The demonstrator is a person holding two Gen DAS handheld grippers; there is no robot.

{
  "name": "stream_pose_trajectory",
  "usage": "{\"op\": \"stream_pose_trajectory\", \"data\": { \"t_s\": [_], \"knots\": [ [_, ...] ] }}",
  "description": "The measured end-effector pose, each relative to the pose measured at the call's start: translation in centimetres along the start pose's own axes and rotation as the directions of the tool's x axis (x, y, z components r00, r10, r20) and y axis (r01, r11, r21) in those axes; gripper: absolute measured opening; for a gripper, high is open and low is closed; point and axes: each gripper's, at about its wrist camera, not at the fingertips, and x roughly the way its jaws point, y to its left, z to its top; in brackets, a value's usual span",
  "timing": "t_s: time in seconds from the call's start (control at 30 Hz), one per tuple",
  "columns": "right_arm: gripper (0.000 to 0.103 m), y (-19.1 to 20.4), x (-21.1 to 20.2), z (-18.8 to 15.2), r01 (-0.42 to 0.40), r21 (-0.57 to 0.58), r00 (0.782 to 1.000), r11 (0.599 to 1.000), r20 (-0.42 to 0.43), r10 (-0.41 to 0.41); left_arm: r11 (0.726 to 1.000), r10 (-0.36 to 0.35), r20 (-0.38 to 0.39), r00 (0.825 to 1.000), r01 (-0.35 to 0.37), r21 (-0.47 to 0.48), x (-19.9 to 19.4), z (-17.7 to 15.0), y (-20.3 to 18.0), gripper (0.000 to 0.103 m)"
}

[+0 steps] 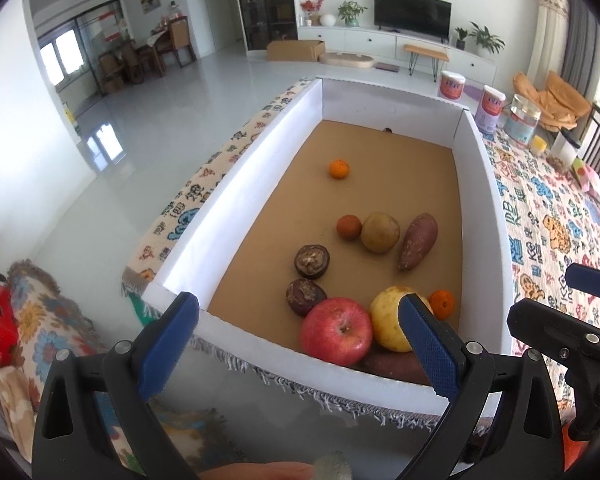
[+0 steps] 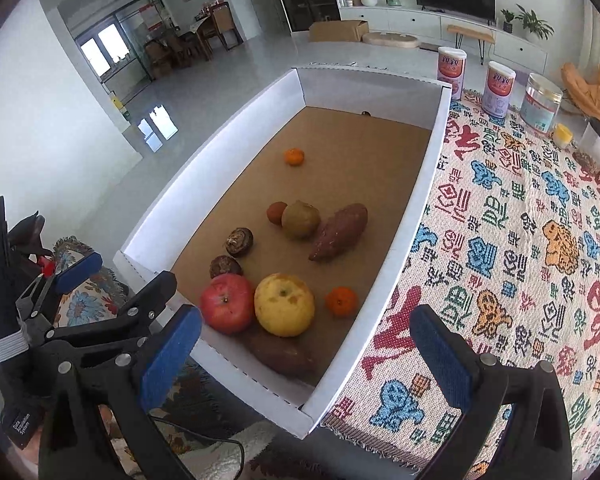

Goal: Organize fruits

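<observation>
here we see both tools held short of the near rim of the white box (image 1: 260, 148), neither one touching any fruit. the left gripper (image 1: 300, 344) stands wide and empty, and the red apple (image 1: 336, 336) lies straight ahead between its blue pads, just over the near wall. the right gripper (image 2: 308, 356) is likewise wide and empty; it looks at the box's near right corner, with the yellow citrus (image 2: 284, 304) and a small orange (image 2: 341, 301) just beyond. we judge the left tool the nearer to the apple. the sweet potato (image 1: 418, 240) lies farther in, its long axis running near to far, tilted slightly right.
</observation>
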Motion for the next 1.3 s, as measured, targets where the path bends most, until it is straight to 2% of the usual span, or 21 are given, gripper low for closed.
{"op": "stream_pose_trajectory", "data": {
  "t_s": [0.17,0.3,0.57,0.93,1.3],
  "knots": [
    [0.103,0.2,0.3,0.1,0.012,0.013,1.000,1.000,-0.010,-0.012,1.000,0.022,-0.004,1.000,-0.022,-0.001,0.3,-0.1,0.4,0.102],
    [0.103,0.4,0.4,0.2,0.018,0.012,1.000,1.000,-0.016,-0.017,1.000,0.014,-0.042,0.999,-0.014,-0.012,1.0,0.1,0.7,0.102],
    [0.103,1.3,0.1,0.2,0.028,-0.003,0.999,1.000,-0.015,-0.028,1.000,0.002,-0.054,0.999,-0.002,0.000,0.9,0.6,1.1,0.102],
    [0.103,1.3,-0.7,0.2,0.037,-0.010,0.999,0.999,-0.011,-0.037,0.999,0.036,-0.043,0.998,-0.035,0.026,0.3,0.6,0.6,0.102],
    [0.103,1.1,-1.3,-0.1,0.031,-0.007,1.000,0.999,-0.006,-0.031,0.999,0.036,-0.041,0.999,-0.034,0.033,0.2,0.6,0.2,0.102]
  ]
}}
